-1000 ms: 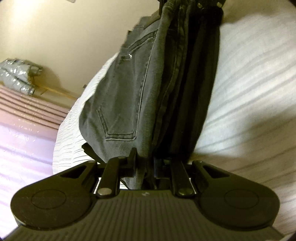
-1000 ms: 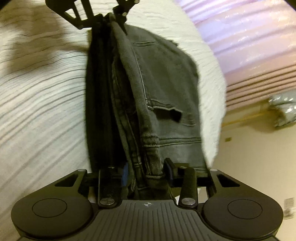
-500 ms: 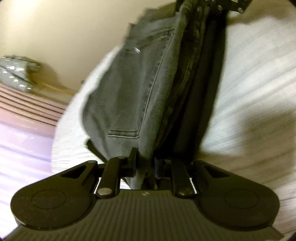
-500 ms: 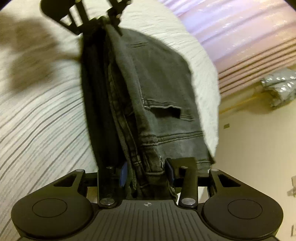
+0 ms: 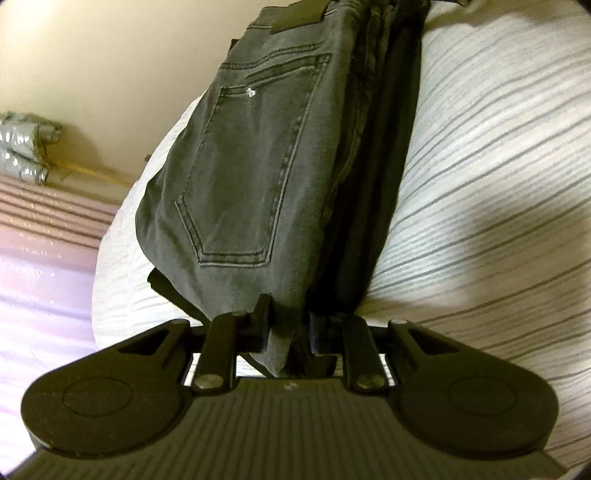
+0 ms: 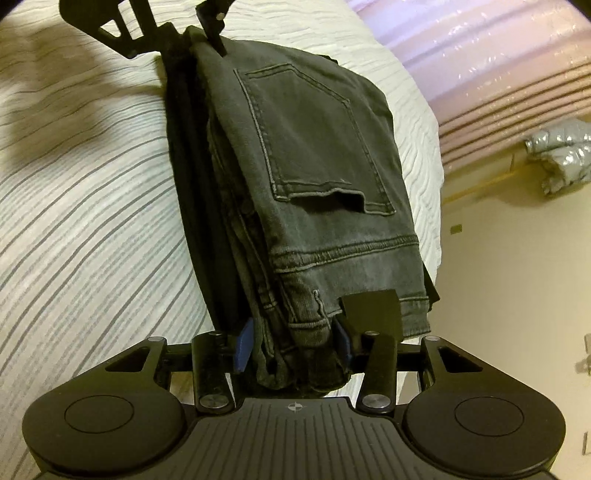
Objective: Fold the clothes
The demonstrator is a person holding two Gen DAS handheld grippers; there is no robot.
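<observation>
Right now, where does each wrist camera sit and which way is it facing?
Left wrist: behind the left gripper, facing along the folded grey jeans over the striped bedspread; own fingers show.
Right wrist: behind the right gripper, facing the opposite way along the jeans' waistband end; the left gripper appears at the far end.
Shared: jeans, bedspread, silver jacket.

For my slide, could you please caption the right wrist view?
Right gripper and left gripper hold folded grey jeans over a striped bedspread.

Warm, yellowish indoor light reaches my views. Soft shadows fall across the striped bedspread (image 6: 92, 206). Fisheye bending curves its stripes, corners go black, and top edges blur slightly.
</observation>
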